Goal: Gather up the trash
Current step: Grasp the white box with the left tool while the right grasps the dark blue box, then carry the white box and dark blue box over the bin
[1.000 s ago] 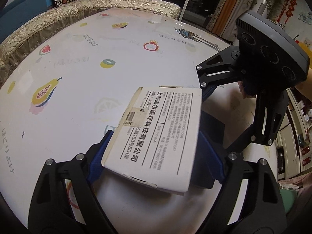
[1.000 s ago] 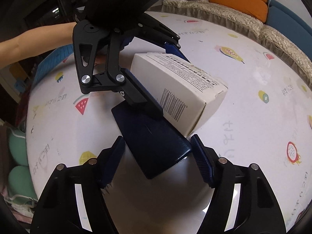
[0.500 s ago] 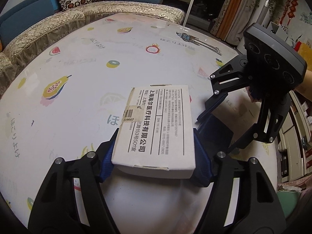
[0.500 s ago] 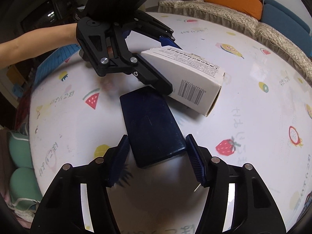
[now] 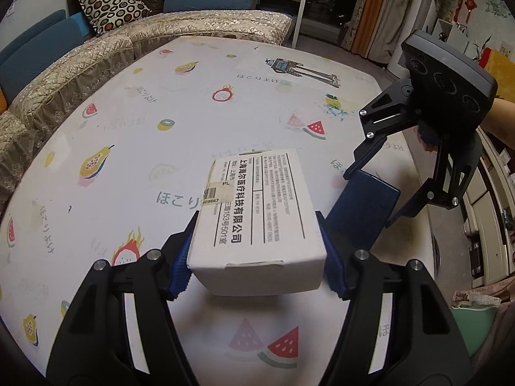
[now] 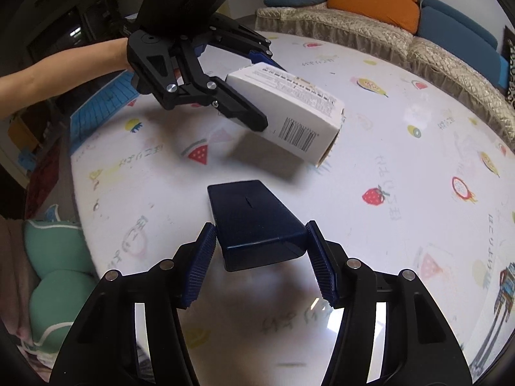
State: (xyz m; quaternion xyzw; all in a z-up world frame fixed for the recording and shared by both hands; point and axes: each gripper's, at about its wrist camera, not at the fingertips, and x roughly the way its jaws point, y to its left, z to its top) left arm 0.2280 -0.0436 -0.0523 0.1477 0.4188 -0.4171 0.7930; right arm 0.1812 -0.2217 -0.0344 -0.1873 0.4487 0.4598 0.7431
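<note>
My left gripper (image 5: 256,254) is shut on a white cardboard box (image 5: 257,222) with black Chinese print and holds it above the table; the box also shows in the right wrist view (image 6: 289,112), lifted and tilted. My right gripper (image 6: 259,262) is shut on a dark blue flat box (image 6: 254,222), held off the table. In the left wrist view the blue box (image 5: 363,212) hangs just right of the white box, in the right gripper (image 5: 370,180).
The round table (image 5: 145,103) has a white cloth with fruit prints. A quilted sofa (image 5: 96,54) with cushions curves along its far side. A green cushion (image 6: 54,283) lies beside the table, low at the left.
Both grippers have risen from the table with their boxes. The two boxes have moved apart; the white box no longer overlaps the blue one.
</note>
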